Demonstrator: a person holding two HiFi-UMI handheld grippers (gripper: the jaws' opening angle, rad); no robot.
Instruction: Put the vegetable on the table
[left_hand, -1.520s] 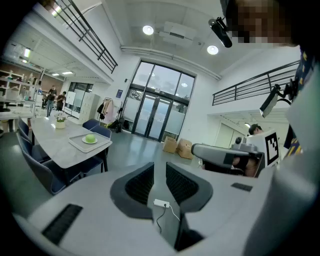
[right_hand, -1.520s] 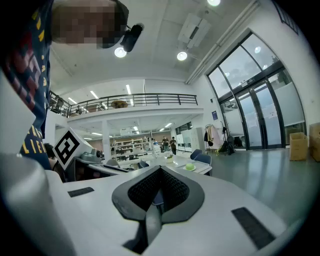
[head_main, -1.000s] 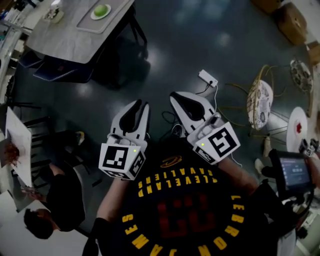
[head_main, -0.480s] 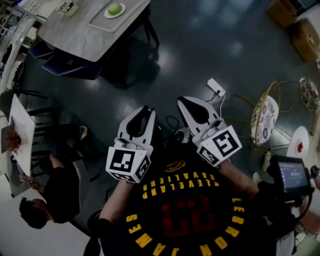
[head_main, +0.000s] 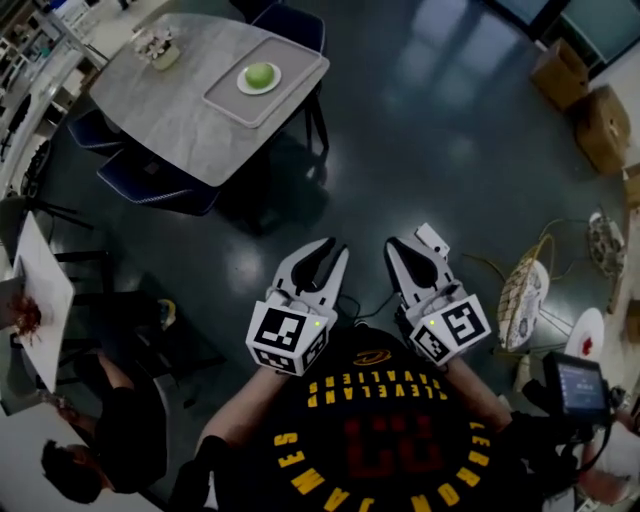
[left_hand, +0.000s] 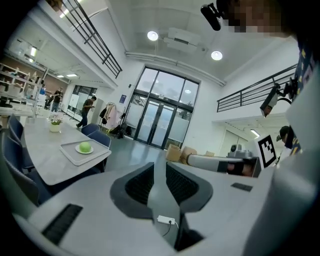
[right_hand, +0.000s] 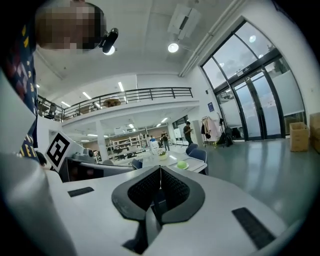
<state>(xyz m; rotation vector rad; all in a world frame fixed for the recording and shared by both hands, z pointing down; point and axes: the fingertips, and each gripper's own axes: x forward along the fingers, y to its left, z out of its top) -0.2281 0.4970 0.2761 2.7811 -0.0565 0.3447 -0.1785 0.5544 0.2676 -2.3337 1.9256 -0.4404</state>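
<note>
While both grippers hang over the dark floor (head_main: 400, 130) close in front of the person, the left gripper (head_main: 322, 252) has its jaws slightly apart and empty, only floor and a white adapter (left_hand: 165, 220) showing through the gap. The right gripper (head_main: 412, 245) has its jaws pressed together on nothing. The green vegetable (head_main: 260, 74) sits on a white plate (head_main: 243, 85) on a grey tray (head_main: 250, 108) by the right edge of the table (head_main: 170, 110), far left, well apart from both grippers.
</note>
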